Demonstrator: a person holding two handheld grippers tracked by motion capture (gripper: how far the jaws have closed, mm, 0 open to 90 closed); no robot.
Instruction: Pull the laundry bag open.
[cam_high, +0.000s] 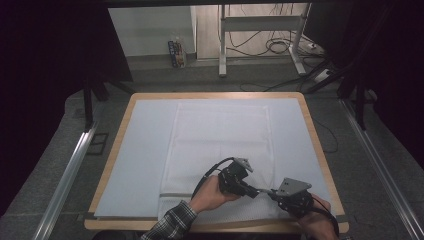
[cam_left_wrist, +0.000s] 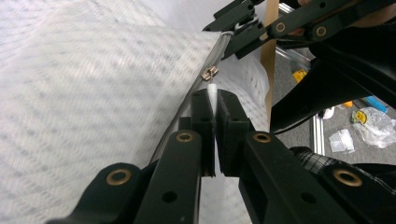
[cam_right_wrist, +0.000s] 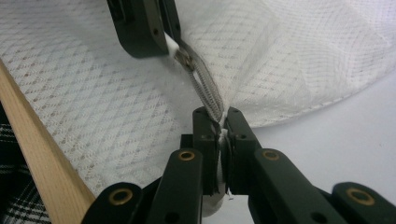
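Observation:
A white mesh bag (cam_high: 220, 135) lies flat on the table, its grey zipper (cam_right_wrist: 205, 91) running along the near edge. My left gripper (cam_high: 257, 191) is shut on the white pull tab (cam_left_wrist: 212, 91) of the zipper slider (cam_left_wrist: 209, 73). In its own view the left gripper (cam_left_wrist: 215, 100) has its jaws pressed together on the tab. My right gripper (cam_right_wrist: 217, 116) is shut on the zipper end and the bunched mesh at the bag's corner. The two grippers face each other tip to tip, a short stretch of zipper between them. The right gripper (cam_high: 274, 193) sits at the near right edge.
A pale blue mat (cam_high: 145, 150) covers the wooden table (cam_high: 116, 145). The wooden front edge (cam_right_wrist: 37, 154) runs close beside the right gripper. A plaid sleeve (cam_high: 170, 225) comes in from below. Behind the table are a desk frame (cam_high: 222, 40) and floor cables (cam_high: 280, 47).

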